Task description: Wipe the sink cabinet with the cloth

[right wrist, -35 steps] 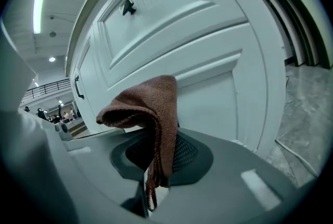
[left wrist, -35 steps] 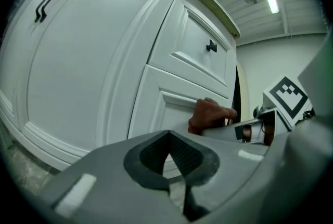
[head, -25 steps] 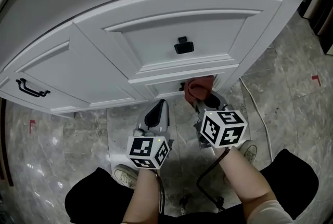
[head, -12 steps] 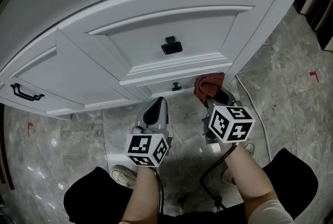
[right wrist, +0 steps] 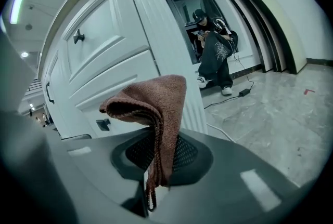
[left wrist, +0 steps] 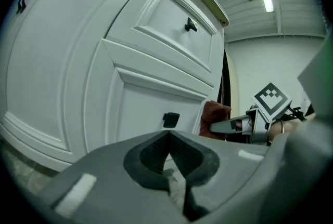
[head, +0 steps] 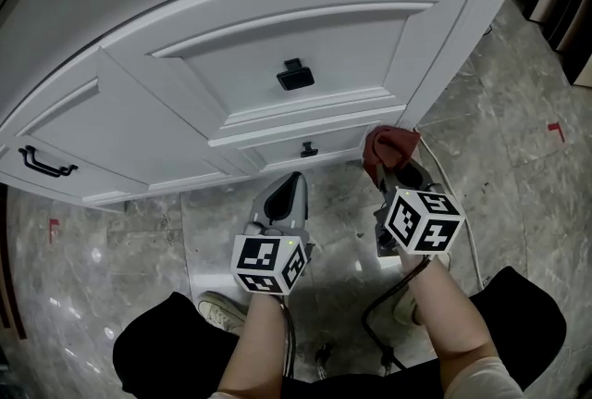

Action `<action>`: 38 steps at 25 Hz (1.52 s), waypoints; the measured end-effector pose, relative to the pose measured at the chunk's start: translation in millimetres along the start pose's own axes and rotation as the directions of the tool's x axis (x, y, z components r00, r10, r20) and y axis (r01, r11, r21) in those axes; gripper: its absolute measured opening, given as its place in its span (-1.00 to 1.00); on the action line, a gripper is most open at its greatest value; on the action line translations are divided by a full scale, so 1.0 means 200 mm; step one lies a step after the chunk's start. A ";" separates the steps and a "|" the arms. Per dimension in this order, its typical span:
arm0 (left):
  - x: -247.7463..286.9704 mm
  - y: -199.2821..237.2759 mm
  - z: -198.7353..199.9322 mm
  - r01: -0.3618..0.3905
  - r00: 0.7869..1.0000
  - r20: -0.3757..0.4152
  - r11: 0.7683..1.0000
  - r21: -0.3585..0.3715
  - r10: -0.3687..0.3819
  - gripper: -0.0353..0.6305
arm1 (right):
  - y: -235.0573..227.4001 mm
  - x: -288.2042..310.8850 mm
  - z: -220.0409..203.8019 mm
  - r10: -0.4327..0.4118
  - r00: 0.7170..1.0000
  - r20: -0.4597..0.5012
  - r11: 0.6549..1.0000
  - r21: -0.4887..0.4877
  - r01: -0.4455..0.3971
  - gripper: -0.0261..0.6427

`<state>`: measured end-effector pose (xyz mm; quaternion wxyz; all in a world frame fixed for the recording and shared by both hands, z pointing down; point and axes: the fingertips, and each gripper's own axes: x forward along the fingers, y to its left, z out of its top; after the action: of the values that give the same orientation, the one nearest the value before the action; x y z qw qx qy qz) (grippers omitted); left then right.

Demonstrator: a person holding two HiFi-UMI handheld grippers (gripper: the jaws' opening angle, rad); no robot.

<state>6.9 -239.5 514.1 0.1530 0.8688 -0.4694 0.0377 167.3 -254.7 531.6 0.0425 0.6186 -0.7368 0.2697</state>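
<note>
Right hand-held gripper (head: 392, 173) with cloth (head: 390, 145) at sink cabinet (head: 305, 45) corner

Head cam: high up, facing steeply down on the sink cabinet (head: 305, 36) front and floor (head: 518, 156), both grippers near btm edge. Cam on left gripper (head: 290, 186): low, close to cabinet, tilted up along its jaws across the door panels. Cam on right gripper (head: 396, 175): low, looks along its jaws past the cloth (head: 388, 147) at cabinet's corner, room beyond. All 3 share the lower knob (head: 308, 149); left cam also catches right gripper w/ cloth.
</note>
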 end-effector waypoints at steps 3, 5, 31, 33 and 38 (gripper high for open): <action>-0.04 0.06 -0.03 -0.022 1.000 -0.011 1.000 -0.001 0.022 -0.89 | 0.11 0.04 -0.11 0.041 0.998 -0.040 0.999 -0.019 -0.041 -0.69; -0.08 0.12 -0.03 -0.046 0.999 -0.010 0.999 -0.004 0.046 -0.89 | 0.22 0.08 -0.19 0.081 0.994 -0.074 0.996 -0.037 -0.084 -0.69; -0.46 0.63 -0.12 -0.212 0.977 -0.029 0.976 -0.057 0.211 -0.89 | 0.98 0.49 -0.59 0.260 0.943 -0.208 0.954 -0.092 -0.284 -0.69; -0.43 0.61 -0.11 -0.208 0.978 -0.020 0.976 -0.069 0.207 -0.89 | 0.91 0.47 -0.57 0.241 0.949 -0.204 0.961 -0.085 -0.263 -0.69; -0.35 0.55 -0.05 -0.196 0.980 0.008 0.976 -0.095 0.198 -0.89 | 0.77 0.43 -0.51 0.198 0.960 -0.197 0.971 -0.091 -0.219 -0.69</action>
<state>-121.9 -237.6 534.3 0.1850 0.8101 -0.5558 0.0231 -23.6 -271.9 600.8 0.1171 0.5060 -0.8048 0.2875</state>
